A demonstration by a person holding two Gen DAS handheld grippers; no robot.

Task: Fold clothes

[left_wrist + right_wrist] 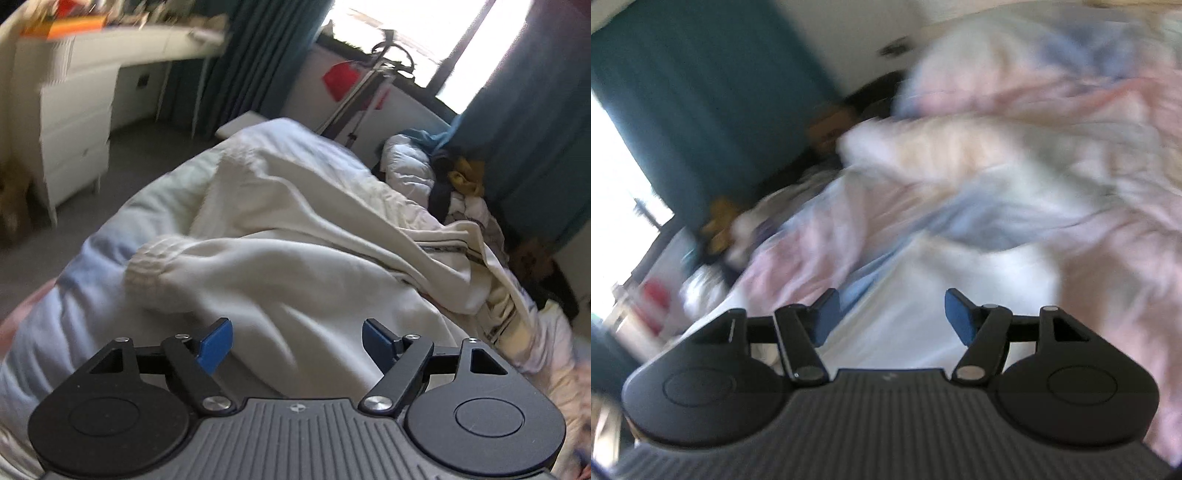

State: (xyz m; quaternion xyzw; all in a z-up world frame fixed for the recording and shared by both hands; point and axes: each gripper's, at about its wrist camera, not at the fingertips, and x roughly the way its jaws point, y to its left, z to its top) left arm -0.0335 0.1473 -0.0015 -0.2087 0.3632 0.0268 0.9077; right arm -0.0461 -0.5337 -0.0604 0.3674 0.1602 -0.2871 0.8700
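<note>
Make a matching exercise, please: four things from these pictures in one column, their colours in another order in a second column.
Things:
1. curtain
2. jacket spread on the bed
3. chest of drawers
4. pads of the left tool

Colours:
A. cream
B. blue
C. teal
D. white

Pairs: 1-C, 2-A, 3-D, 4-B

The right tool (891,317) fills the lower frame, its blue-padded fingers (957,318) spread wide with nothing between them; beyond lies blurred pink, pale-blue and white rumpled bedding (1015,192); a teal curtain (701,96) hangs upper left beside a bright window (617,177).
</note>
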